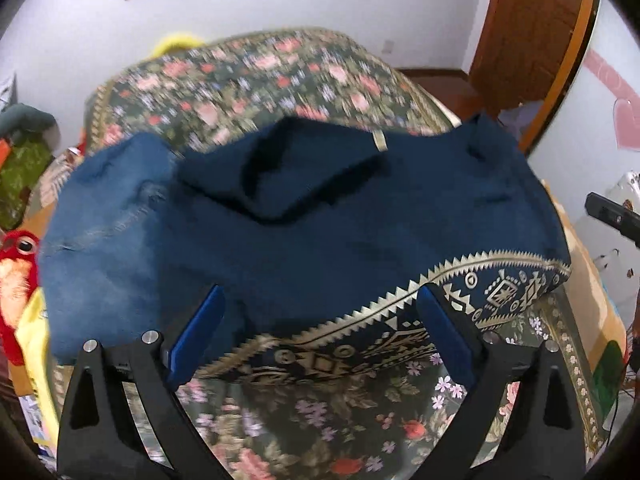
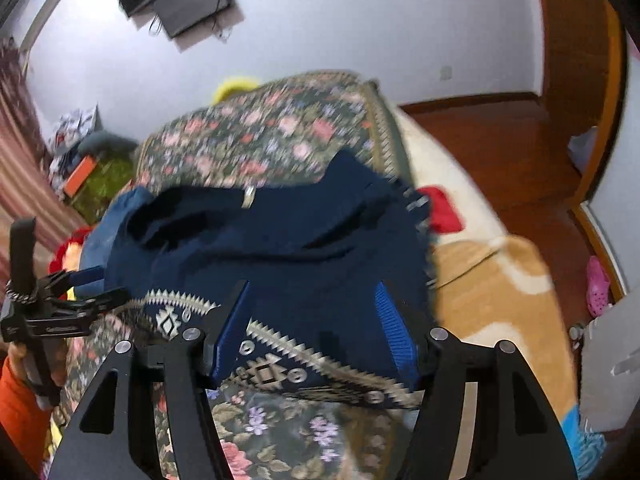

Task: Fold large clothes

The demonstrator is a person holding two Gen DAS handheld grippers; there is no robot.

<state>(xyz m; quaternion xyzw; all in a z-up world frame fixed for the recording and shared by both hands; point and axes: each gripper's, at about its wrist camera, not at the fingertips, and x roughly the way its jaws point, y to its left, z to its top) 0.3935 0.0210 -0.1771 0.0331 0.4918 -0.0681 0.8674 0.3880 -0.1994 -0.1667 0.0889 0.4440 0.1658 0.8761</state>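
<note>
A large navy blue garment (image 1: 320, 232) with a cream zigzag-patterned hem (image 1: 496, 292) lies spread on a floral bedspread (image 1: 256, 80). It also shows in the right wrist view (image 2: 280, 248), with its patterned hem (image 2: 280, 364) toward me. My left gripper (image 1: 320, 320) is open, its blue pads (image 1: 200, 332) hovering over the hem's near edge. My right gripper (image 2: 316, 320) is open over the hem, holding nothing. The left gripper (image 2: 92, 284) shows in the right wrist view at the garment's left edge.
A lighter blue denim piece (image 1: 104, 240) lies under the garment's left side. A red plush toy (image 1: 16, 276) sits at the left. A cream and tan blanket (image 2: 492, 280) and a red item (image 2: 440, 208) lie to the right. A wooden floor (image 2: 500, 148) and door are beyond.
</note>
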